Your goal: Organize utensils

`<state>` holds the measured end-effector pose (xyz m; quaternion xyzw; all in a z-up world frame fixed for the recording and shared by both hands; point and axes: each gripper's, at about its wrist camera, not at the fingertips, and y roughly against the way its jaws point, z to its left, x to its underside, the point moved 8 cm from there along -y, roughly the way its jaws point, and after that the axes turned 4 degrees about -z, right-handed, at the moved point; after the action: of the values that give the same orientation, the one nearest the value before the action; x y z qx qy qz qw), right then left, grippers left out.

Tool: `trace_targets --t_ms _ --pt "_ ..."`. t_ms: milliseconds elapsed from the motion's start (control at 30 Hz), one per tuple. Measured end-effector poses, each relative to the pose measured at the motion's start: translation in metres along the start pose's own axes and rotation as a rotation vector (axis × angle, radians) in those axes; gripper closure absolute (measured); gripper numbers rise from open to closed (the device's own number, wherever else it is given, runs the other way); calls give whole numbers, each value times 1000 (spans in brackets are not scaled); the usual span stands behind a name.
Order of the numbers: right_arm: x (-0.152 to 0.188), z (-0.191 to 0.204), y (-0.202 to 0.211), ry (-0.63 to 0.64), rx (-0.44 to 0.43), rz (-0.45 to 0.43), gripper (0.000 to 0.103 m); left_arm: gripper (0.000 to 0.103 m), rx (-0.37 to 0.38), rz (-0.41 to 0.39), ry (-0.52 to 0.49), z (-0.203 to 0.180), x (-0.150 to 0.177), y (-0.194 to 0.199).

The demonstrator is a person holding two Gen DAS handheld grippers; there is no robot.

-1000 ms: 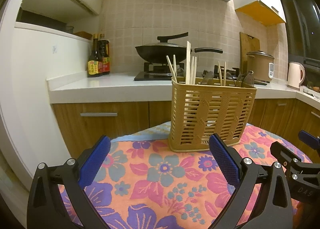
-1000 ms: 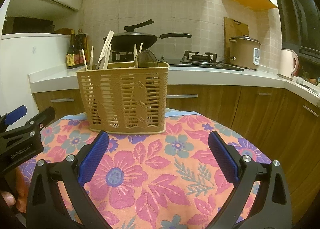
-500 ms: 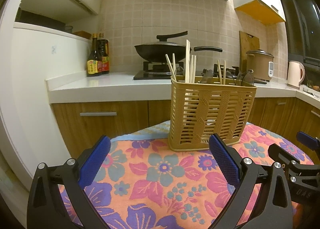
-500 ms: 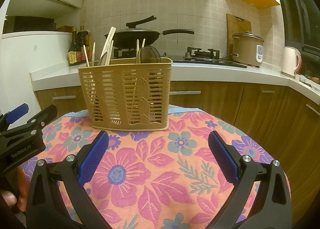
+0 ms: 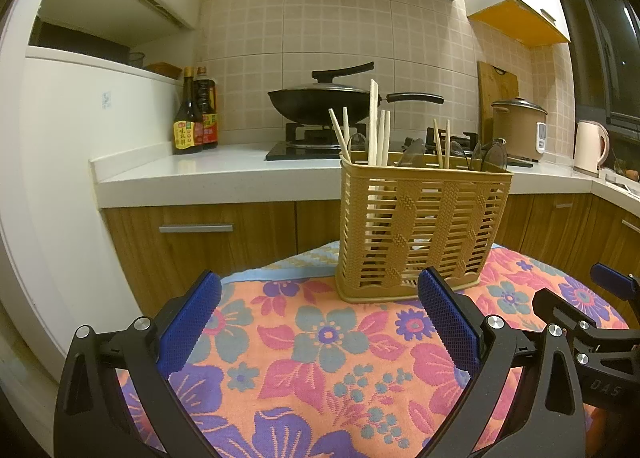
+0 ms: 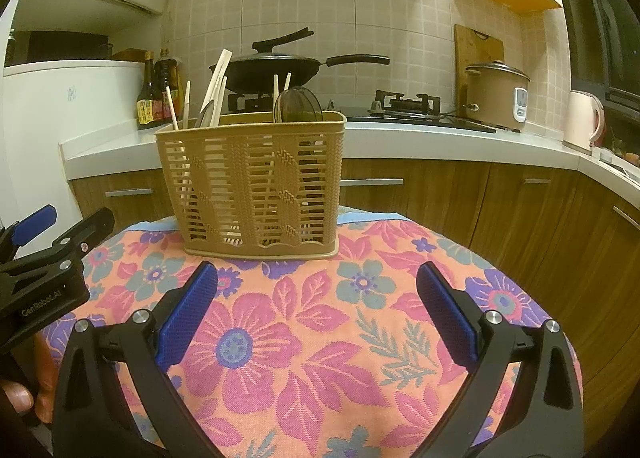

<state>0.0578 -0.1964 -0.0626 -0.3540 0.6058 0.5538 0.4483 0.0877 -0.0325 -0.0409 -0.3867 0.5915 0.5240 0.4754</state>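
Since a second ago both hand-held grippers have eased back only slightly from the tan utensil basket [image 5: 420, 234], which sits a touch higher in the two wrist views while the rest of the scene is unchanged. That basket stands upright on the floral cloth [image 5: 320, 342] covering the worktop, toward its far edge. Pale wooden chopsticks [image 5: 378, 130] poke up from the basket's left end, and dark spoon bowls [image 5: 490, 156] show above the rim at the right end; in the right wrist view a rounded dark spoon [image 6: 298, 104] rises above the basket's rim near its middle. The left hand-held gripper [image 5: 318, 322] hangs low over the cloth with its blue pads [image 5: 188, 322] spread wide and nothing between them. The right hand-held gripper [image 6: 316, 312] is likewise wide open and holds nothing, hovering over the cloth short of the basket. Each gripper appears at the edge of the other's view. Behind, the kitchen counter [image 5: 224, 174] carries a black wok [image 5: 320, 98] on the stove, two sauce bottles [image 5: 196, 118], a rice cooker [image 5: 518, 126] and a kettle [image 5: 590, 146]
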Motion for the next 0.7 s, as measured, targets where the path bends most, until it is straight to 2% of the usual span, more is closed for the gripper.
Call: trace_targets --t_ms 700 --pt "1 0 -2 -2 -9 1 8 8 0 0 -1 -1 0 1"
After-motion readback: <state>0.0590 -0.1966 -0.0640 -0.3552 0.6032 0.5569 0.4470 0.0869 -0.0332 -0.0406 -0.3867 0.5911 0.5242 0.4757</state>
